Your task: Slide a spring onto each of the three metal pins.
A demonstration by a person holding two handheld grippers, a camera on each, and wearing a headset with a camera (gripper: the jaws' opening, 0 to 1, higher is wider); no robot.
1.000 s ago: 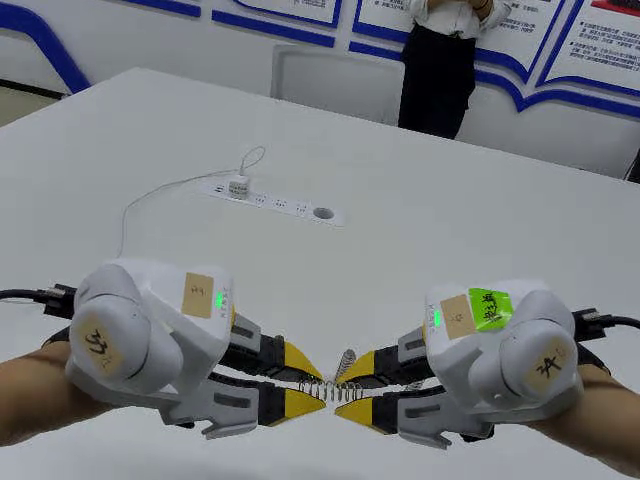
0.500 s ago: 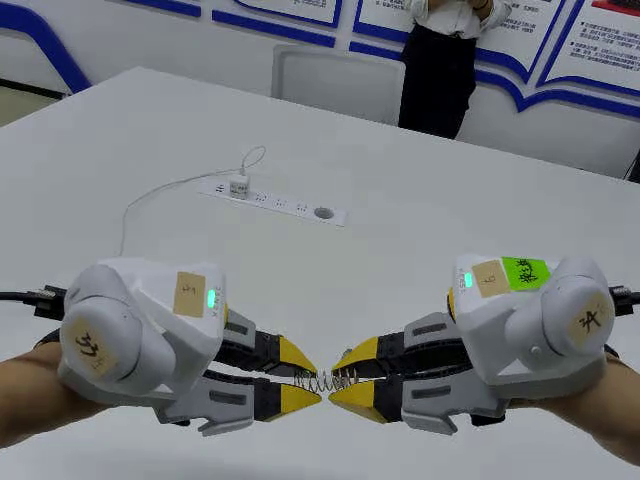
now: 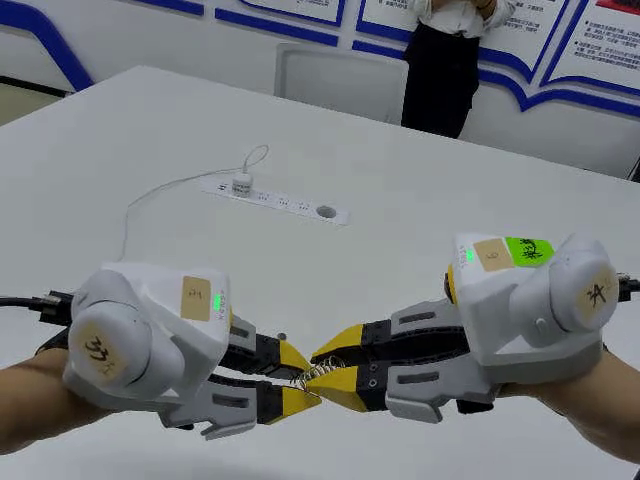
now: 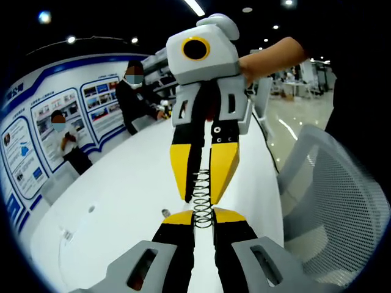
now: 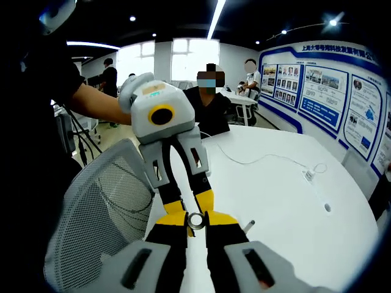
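At the near edge of the white table (image 3: 420, 240), the left gripper (image 4: 204, 218) holds its yellow-tipped jaws drawn nearly together on one end of a thin wire spring (image 4: 203, 194), which hangs in the air just above the tabletop and bridges the short gap to the other tool. Whether a pin runs inside the coil cannot be told from these views. Just right of it, the right gripper (image 5: 195, 221) meets the left tip to tip, its jaws pinched on the opposite end of the spring, which appears end-on as a small ring between them. A small metal piece (image 5: 249, 226), possibly one of the pins, lies on the table just beside the tips. The spring looks very light and springy along its length, likely to bow or shoot sideways if squeezed hard at mid-coil, and its smooth wire offers little to grip. A gentle hold across the last few turns at one end seems the safest purchase, leaving the other end open and in line for a pin to enter. Too much pressure could flatten the turns and block the bore.
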